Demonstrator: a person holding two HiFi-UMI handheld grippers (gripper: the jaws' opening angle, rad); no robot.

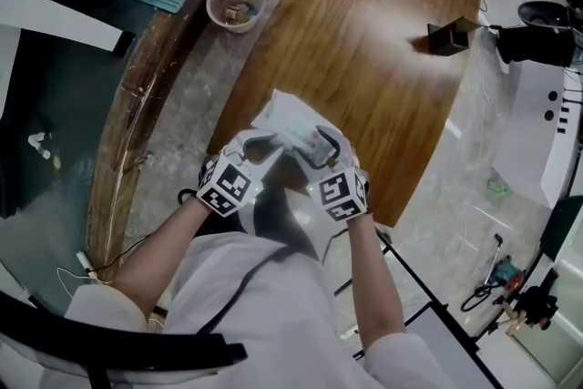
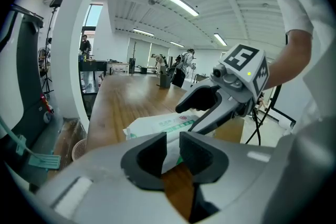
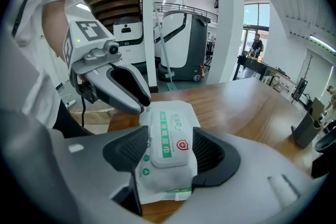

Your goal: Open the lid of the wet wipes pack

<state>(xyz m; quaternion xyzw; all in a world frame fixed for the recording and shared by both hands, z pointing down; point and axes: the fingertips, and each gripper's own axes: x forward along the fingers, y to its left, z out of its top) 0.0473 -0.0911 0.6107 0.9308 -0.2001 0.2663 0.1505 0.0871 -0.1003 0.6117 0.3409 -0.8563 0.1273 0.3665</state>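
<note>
A person's white top [image 1: 264,305] fills the foreground at 6 o'clock of the head view, with both grippers held out over the near end of the bench [image 1: 364,41]. The left gripper [image 1: 271,144] is shown with its fingers [image 2: 149,152] drawn almost together, a thin white edge of the pack [image 3: 163,183] pinched between them. The right gripper [image 3: 169,147] is set over the pack from 6 o'clock. Its fingers [image 3: 126,152] are spread wide to either side of the pack's body, which fills the gap between the pads, and no squeeze is visible. The lid [image 3: 167,136], a white flap on the pack's top face beside green print, is seen lying shut. Whether the pack rests flat on the wood cannot be told. A pink basket [image 1: 235,3] is pictured on the floor at 11 o'clock of the pack, well apart. A dark box [image 1: 446,36] stands at the bench's far corner at 2 o'clock.
</note>
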